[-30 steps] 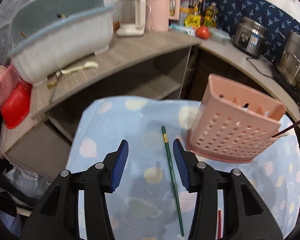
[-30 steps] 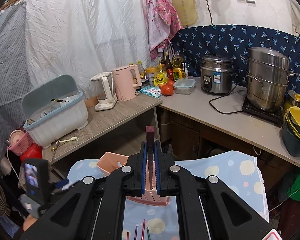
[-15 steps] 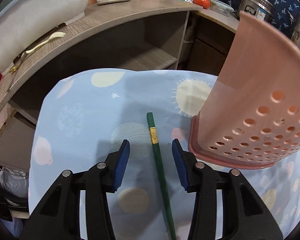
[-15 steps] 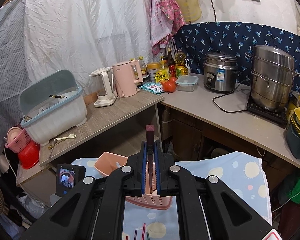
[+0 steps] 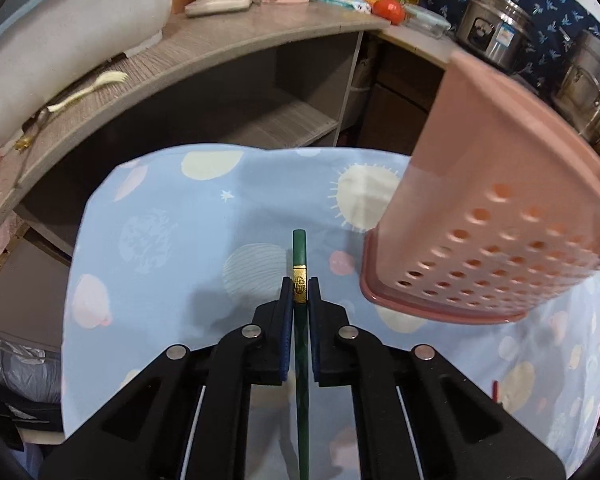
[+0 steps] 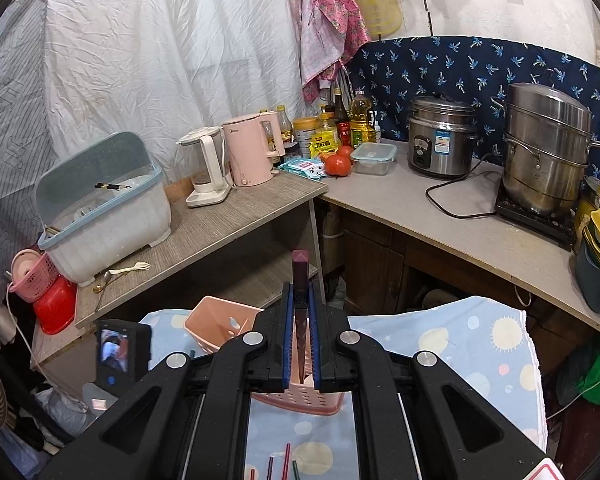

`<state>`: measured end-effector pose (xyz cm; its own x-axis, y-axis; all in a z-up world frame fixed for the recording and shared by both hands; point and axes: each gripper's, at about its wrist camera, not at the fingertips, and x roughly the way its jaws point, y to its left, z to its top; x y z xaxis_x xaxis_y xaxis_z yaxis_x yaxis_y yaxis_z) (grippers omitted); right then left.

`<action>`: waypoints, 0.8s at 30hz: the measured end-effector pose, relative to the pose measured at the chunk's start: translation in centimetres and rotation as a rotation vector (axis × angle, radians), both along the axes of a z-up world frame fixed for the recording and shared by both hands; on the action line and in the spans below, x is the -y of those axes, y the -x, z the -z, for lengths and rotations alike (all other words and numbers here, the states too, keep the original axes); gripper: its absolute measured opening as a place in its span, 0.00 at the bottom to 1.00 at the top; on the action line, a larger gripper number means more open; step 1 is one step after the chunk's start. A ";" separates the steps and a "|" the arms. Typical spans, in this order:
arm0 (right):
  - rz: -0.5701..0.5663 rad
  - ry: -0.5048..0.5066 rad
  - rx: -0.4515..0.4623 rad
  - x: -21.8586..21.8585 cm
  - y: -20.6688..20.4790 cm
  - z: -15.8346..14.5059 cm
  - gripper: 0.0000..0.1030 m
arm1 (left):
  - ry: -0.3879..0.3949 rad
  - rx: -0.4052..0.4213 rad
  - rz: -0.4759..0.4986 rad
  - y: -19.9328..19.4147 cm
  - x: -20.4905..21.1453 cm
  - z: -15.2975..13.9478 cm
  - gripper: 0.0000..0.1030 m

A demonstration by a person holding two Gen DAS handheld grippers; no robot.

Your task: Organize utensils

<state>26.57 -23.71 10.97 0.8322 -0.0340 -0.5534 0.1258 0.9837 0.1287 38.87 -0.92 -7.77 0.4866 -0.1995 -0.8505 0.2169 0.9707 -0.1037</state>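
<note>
Gripping green chopstick [image 5: 300,256], left tongs [image 5: 299,292] just closed.

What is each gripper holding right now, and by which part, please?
The left gripper pinches the green chopstick at its gold band near the top end; the right gripper clamps a dark maroon chopstick just below its top end.

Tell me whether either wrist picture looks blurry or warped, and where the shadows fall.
Left wrist view: the pink perforated plastic basket is smeared by blur, the green chopstick in the left gripper stays sharp, and a soft shadow falls on the blue patterned cloth. Right wrist view: sharp, evenly lit, the grey counter edge bowed by fisheye.
</note>
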 end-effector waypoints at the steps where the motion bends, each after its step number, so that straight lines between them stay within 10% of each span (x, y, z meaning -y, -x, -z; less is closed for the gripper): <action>1: 0.000 0.000 0.003 0.0 0.2 -0.1 0.07 | 0.006 0.011 0.002 0.5 -0.2 -0.7 0.07; 24: 0.025 0.048 -0.005 0.9 -0.6 -1.4 0.07 | 0.106 0.461 0.049 6.4 1.9 -25.8 0.07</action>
<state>27.15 -24.61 12.41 0.8278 -0.0815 -0.5550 0.1509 0.9853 0.0805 32.45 -2.81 18.07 0.7963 -0.3053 -0.5222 0.3084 0.9476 -0.0836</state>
